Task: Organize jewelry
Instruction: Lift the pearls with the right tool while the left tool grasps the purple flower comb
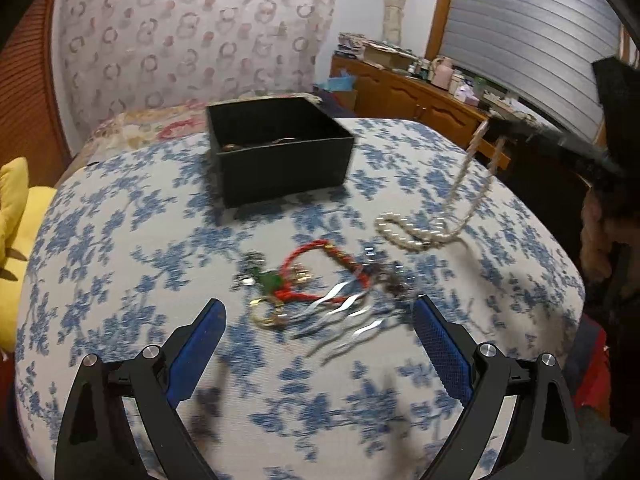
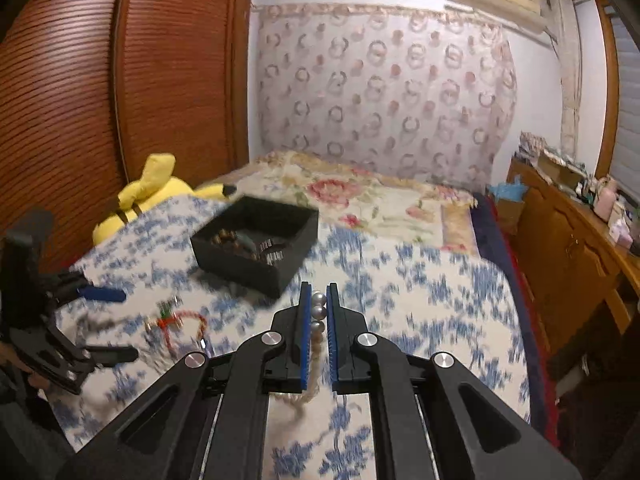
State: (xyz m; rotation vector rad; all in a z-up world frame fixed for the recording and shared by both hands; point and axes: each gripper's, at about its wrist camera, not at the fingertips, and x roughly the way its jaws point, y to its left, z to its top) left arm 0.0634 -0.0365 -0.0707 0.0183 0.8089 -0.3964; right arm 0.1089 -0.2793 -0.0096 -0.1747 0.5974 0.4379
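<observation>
As right gripper (image 2: 319, 296) lifts, pearl necklace (image 2: 319, 312) between jaws

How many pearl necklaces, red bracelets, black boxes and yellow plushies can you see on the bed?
Pearl necklace: 1
Red bracelet: 1
Black box: 1
Yellow plushie: 1
Total: 4
</observation>
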